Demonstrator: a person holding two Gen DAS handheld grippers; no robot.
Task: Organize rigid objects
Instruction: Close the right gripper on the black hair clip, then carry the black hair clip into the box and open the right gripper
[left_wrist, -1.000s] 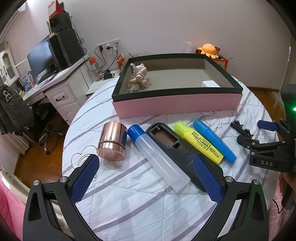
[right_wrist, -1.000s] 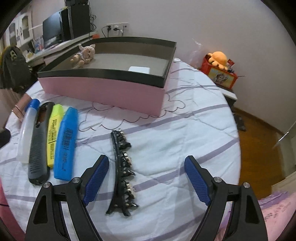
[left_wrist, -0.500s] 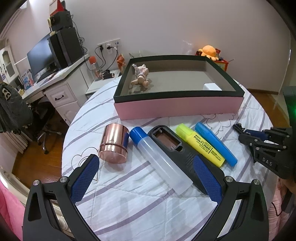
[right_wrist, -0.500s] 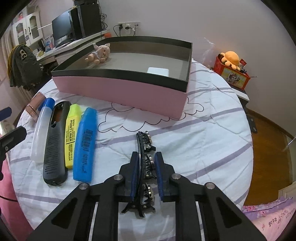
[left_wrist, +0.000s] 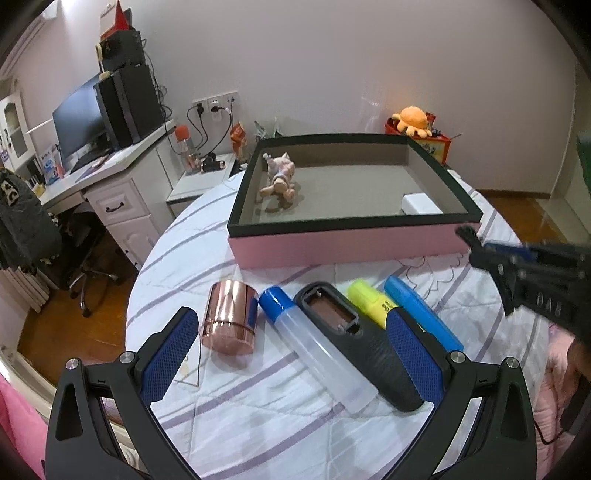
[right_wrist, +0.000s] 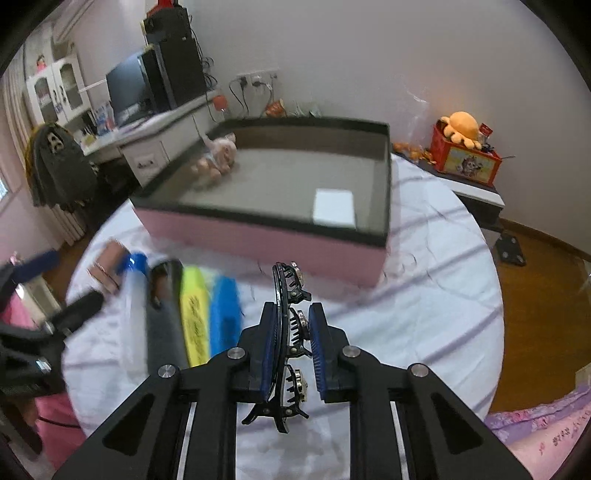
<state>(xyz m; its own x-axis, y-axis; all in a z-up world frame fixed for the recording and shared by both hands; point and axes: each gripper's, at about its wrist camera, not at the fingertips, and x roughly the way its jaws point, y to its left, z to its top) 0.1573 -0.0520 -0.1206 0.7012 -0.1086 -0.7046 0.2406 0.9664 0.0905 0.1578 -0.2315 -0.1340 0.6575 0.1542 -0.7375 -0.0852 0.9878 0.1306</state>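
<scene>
Black hair clip (right_wrist: 286, 332) pinched upright btwn right tongs (right_wrist: 293, 349).

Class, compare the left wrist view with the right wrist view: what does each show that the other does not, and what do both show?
Only the left wrist view shows the open left gripper whole. Only the right wrist view shows the hair clip's full length, clamped between the right gripper's pads. Both show the pink box holding a small doll and a white block, the yellow highlighter and the blue marker.
</scene>
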